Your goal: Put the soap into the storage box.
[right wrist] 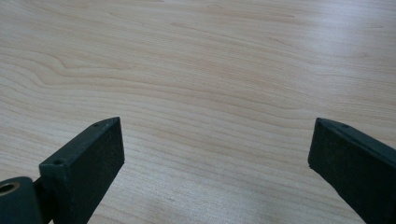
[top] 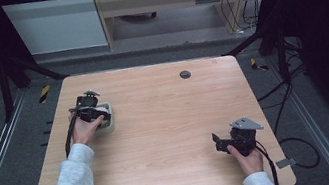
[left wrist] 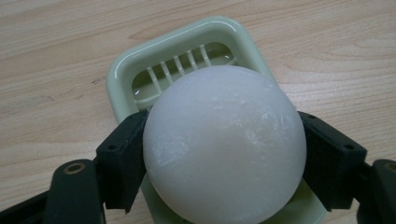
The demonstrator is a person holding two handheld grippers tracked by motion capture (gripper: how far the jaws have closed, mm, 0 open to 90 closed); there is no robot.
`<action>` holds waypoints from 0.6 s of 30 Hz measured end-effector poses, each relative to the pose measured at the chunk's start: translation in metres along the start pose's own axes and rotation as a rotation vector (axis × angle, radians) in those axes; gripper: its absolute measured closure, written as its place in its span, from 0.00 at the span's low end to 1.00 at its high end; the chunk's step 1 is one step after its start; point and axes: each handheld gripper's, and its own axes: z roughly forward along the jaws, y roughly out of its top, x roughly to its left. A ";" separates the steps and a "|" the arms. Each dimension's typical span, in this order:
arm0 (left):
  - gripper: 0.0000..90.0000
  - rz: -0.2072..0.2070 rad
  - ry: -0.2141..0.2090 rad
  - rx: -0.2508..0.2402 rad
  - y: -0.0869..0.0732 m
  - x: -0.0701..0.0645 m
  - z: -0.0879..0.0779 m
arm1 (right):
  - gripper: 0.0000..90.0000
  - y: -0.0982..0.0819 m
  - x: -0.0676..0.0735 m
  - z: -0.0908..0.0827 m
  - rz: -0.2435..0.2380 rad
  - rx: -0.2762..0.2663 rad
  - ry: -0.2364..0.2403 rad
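On the left side of the desk (top: 167,122), the left gripper (left wrist: 224,172) has its fingers squeezed tight on a white ball (left wrist: 224,144), right above the pale green slotted tray (left wrist: 122,70). It just needs to go down. No writing anywhere. The right gripper (right wrist: 217,158) sits far off, fingers wide apart.

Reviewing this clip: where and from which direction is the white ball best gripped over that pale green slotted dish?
Across its widest middle, coming from above, as the left gripper does now: its jaws press opposite sides of the white ball. The ball is smooth and round, so a grip off the middle would likely slip. The green dish sits beneath, and its raised rim probably hampers a low side approach.
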 end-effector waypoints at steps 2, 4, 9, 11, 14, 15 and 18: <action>0.26 -0.003 -0.002 -0.008 -0.001 0.000 0.000 | 0.04 0.000 0.000 0.000 0.000 0.001 0.001; 0.26 -0.006 0.001 -0.012 -0.003 0.001 0.001 | 0.04 0.000 0.000 0.000 -0.002 0.001 0.002; 0.26 -0.021 0.001 -0.045 -0.004 0.004 -0.005 | 0.04 0.000 0.000 0.000 -0.002 0.002 0.000; 0.26 -0.021 0.001 -0.058 -0.003 0.004 -0.009 | 0.04 0.000 0.000 0.001 -0.003 0.003 -0.003; 0.26 -0.009 0.007 -0.067 -0.004 0.003 -0.016 | 0.04 0.000 0.000 0.001 -0.004 0.004 -0.004; 0.26 -0.008 0.007 -0.070 -0.005 0.003 -0.018 | 0.04 0.000 0.000 0.001 -0.005 0.005 -0.004; 0.26 -0.004 0.001 -0.091 -0.007 0.001 -0.025 | 0.04 0.000 0.000 0.001 -0.004 0.003 -0.005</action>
